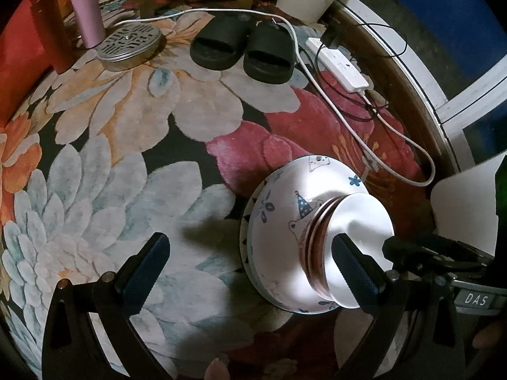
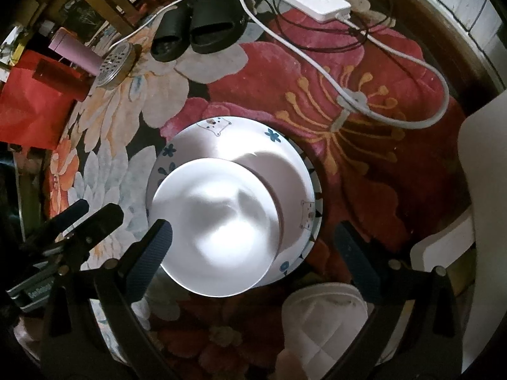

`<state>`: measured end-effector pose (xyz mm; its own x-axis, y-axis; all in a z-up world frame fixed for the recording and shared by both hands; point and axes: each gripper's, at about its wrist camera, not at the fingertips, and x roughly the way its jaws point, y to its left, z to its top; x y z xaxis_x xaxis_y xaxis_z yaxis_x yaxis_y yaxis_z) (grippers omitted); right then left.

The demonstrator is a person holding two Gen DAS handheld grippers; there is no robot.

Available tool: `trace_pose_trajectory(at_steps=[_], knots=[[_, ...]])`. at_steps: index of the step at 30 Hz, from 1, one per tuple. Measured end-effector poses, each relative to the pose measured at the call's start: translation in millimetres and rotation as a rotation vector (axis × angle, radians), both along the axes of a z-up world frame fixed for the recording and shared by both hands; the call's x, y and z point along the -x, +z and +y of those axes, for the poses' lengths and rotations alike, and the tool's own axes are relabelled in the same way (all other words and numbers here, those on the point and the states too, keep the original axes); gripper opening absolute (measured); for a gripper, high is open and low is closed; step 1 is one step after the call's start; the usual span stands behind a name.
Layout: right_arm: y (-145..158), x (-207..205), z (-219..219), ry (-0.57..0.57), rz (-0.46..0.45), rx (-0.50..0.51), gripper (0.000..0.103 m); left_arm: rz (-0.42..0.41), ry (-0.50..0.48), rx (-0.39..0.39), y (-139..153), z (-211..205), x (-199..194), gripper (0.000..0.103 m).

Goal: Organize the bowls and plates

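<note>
Crockery sits nested on the carpet (image 2: 364, 72): white bowl (image 2: 218, 231) on printed plate (image 2: 285, 158), saving space. Left tool (image 1: 250, 266) and right tool (image 2: 253, 247) gape wide, holding nothing.

"DAS" on right gripper's (image 1: 475, 300) label

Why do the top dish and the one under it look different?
The plain white bowl has no pictures; the cartoon bowl beneath shows bears and blue flowers. The plain white bowl is smaller and on top; the cartoon bowl is wider and below. Both are round and white.
</note>
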<state>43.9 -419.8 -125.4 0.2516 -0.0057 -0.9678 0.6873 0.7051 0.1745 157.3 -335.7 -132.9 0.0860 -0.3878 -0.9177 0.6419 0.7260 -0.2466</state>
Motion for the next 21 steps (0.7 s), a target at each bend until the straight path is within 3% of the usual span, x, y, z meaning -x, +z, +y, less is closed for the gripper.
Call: trace_pose_trajectory(at_steps=[6, 9, 21], knots=[[1, -5, 9, 0.044, -0.01, 0.024, 0.101, -0.01, 0.013, 0.002, -1, 8, -2, 0.102], [0, -6, 13, 0.059, -0.01, 0.022, 0.101, -0.022, 0.031, -0.051, -3, 10, -3, 0.102], [7, -6, 25, 0.081, -0.017, 0.077, 0.101, -0.023, 0.054, -0.103, -9, 17, -1, 0.102]])
